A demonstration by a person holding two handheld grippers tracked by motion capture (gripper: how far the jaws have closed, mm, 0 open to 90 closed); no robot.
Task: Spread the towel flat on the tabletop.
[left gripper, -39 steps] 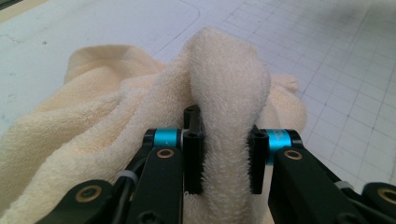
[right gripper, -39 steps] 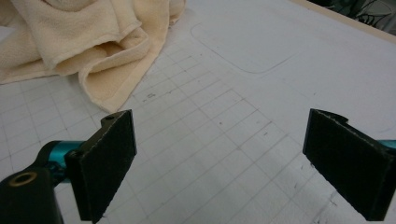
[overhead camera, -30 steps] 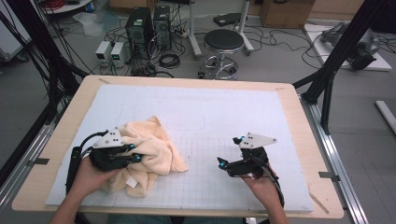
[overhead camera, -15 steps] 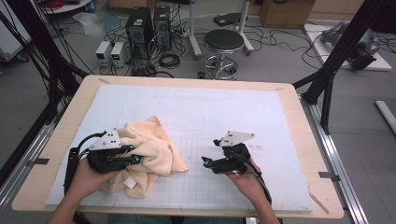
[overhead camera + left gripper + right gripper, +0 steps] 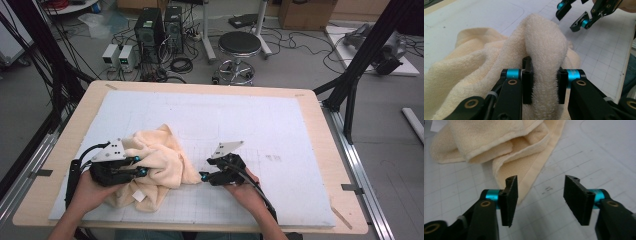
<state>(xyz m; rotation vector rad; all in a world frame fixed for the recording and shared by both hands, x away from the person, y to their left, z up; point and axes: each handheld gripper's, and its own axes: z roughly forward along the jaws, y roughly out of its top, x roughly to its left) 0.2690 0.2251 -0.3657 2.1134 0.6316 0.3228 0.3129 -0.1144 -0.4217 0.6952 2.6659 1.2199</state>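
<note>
A crumpled cream towel [image 5: 155, 165] lies on the white gridded mat [image 5: 280, 130] at the front left. My left gripper [image 5: 141, 166] is shut on a raised fold of the towel [image 5: 544, 50], which bulges up between its two pads. My right gripper [image 5: 201, 176] stands open just right of the towel, jaws wide apart with nothing between them. In the right gripper view the towel's hemmed edge [image 5: 536, 167] lies on the mat just beyond the left fingertip [image 5: 510, 192]. The right gripper [image 5: 579, 17] also appears at the top right of the left gripper view, close to the fold.
The mat covers a wooden table [image 5: 320, 125] framed by black posts. A round stool [image 5: 240, 45], computer towers [image 5: 150, 30] and cables stand on the floor beyond the far edge. The mat's right half and back are bare.
My right gripper has moved left across the mat, from the right side to the towel's right edge. The left gripper has stayed on the towel.
</note>
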